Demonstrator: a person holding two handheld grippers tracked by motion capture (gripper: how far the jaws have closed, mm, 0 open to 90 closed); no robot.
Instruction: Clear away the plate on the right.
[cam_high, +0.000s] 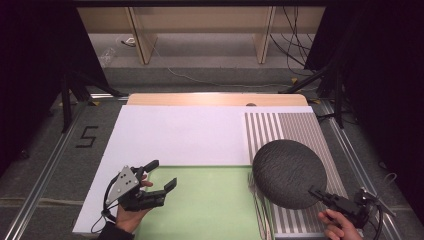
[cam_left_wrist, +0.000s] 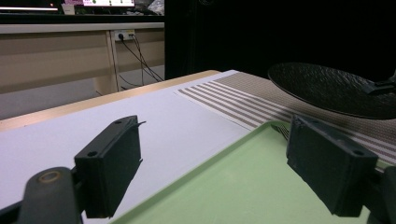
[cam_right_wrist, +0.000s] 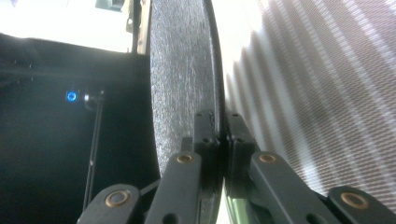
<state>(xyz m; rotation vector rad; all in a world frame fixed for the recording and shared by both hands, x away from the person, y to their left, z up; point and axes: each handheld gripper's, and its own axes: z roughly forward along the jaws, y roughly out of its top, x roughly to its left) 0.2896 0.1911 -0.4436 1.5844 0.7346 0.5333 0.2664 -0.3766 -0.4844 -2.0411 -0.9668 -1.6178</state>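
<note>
the left gripper hung spread and empty over the green tray. right of it, the right gripper pinched the dark plate by its near rim, lifted. judged next: carry toward the tray.

High view: light falls from above onto the table; its white sheet is bright w/ mild glare toward the far edge; surroundings left & right drop to near black; pic is soft, low-res, no strong edge distortion; dark plate casts only a faint shadow on the striped mat. Left gripper view: dim overall; black backdrop upper right; near jaws slightly soft, mid-table sharper; green tray evenly lit, no glare. Right gripper view: strong contrast; upper left corner & striped mat blown out, overexposed; left half very dark w/ one small blue light; stripes blurred; plate texture fairly sharp.
</note>
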